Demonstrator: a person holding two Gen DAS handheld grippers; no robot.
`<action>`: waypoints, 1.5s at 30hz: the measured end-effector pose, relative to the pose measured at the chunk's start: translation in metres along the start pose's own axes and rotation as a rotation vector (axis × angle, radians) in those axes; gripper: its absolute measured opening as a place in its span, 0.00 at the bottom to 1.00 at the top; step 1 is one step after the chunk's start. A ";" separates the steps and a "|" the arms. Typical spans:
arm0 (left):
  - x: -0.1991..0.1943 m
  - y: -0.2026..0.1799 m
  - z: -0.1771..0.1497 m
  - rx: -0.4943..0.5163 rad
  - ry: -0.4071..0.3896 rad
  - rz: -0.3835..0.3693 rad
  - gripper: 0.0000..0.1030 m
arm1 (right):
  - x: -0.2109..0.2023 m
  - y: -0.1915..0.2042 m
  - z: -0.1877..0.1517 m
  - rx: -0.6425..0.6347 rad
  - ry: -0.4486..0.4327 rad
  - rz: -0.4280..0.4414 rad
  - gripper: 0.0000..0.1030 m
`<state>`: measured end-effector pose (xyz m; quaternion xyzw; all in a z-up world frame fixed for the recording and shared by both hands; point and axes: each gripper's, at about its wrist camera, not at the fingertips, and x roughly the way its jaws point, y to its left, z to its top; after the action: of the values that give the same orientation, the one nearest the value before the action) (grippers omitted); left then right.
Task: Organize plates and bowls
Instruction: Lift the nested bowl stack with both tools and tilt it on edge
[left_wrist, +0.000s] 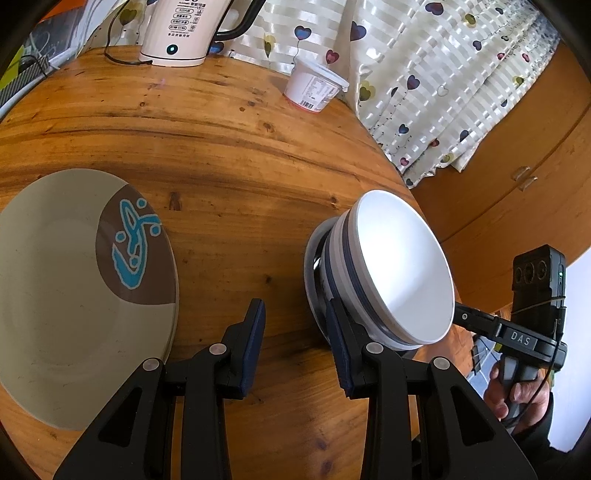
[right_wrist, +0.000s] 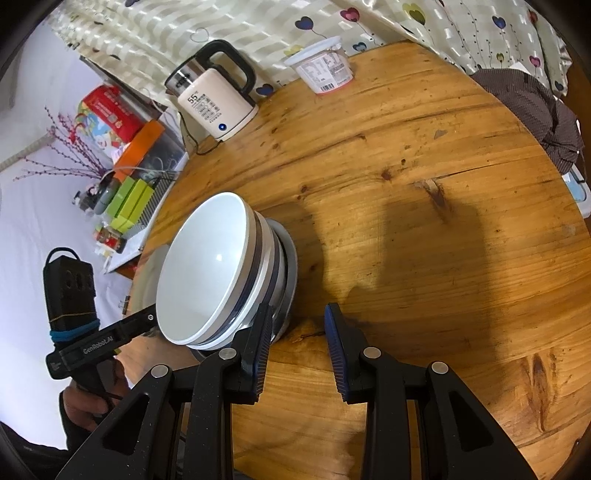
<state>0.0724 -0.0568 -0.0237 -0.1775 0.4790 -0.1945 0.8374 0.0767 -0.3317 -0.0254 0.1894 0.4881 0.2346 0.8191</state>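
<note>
The bowls (left_wrist: 399, 269) sit stacked at the surface (left_wrist: 229, 147) edge, between both claws. The left claw (left_wrist: 297, 347), jaws apart and empty, has them just right; the right claw (right_wrist: 297, 354), also apart, just left. The plate (left_wrist: 74, 295) lies left of the left claw, likely its pick.

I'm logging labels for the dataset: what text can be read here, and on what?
"55" on the kettle display.
"DAS" on the right gripper body.
"GenRobot.AI" on the left gripper body.
Kettle button labels, white tub label and barcode: too small to read.
</note>
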 end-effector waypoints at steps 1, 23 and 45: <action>0.000 0.000 0.000 0.000 0.000 -0.001 0.34 | 0.000 -0.001 0.000 0.005 0.000 0.003 0.29; 0.003 0.003 0.003 -0.011 0.005 -0.033 0.34 | 0.003 -0.005 0.002 0.020 0.006 0.063 0.20; 0.004 0.001 0.003 -0.005 0.011 -0.045 0.34 | 0.005 -0.011 0.004 0.036 0.016 0.104 0.20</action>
<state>0.0770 -0.0574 -0.0262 -0.1895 0.4800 -0.2129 0.8297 0.0842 -0.3381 -0.0326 0.2273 0.4885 0.2693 0.7982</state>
